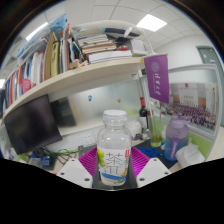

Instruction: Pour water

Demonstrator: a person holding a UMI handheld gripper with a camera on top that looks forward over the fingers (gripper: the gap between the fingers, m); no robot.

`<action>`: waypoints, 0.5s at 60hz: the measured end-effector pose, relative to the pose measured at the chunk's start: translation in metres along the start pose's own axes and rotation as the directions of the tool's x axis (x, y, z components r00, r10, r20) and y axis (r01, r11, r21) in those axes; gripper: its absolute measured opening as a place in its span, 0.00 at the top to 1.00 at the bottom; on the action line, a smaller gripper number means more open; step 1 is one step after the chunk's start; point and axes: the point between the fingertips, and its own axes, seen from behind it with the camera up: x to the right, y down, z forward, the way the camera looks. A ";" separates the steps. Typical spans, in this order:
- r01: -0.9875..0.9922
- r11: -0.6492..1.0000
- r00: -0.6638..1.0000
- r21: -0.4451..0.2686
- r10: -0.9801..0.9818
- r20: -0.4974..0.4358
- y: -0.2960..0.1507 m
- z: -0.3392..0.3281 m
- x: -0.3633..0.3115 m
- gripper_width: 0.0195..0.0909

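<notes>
Gripper clamped on a bottle, held up and level

Just the two fingers of the gripper [112,172] show, poking in from below, one on each side. Pink pads [90,160] face inward and both look pressed right against the sides of the clear bottle [114,148], no gap I can spot. The bottle sits upright between them, white cap on top. Fingers look even with each other, pointing straight ahead.

Bottle [114,150], clear with white cap: white label bearing green printed characters, too small to read. Purple banner [158,75] behind: pale print, illegible. No other text can be read.
</notes>
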 end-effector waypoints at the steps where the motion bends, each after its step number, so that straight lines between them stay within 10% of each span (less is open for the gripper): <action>1: 0.041 0.999 0.999 0.007 -0.041 -0.024 -0.001 0.002 0.008 0.65; 30: 0.338 0.935 0.936 -0.110 -0.346 -0.059 0.129 0.078 0.094 0.64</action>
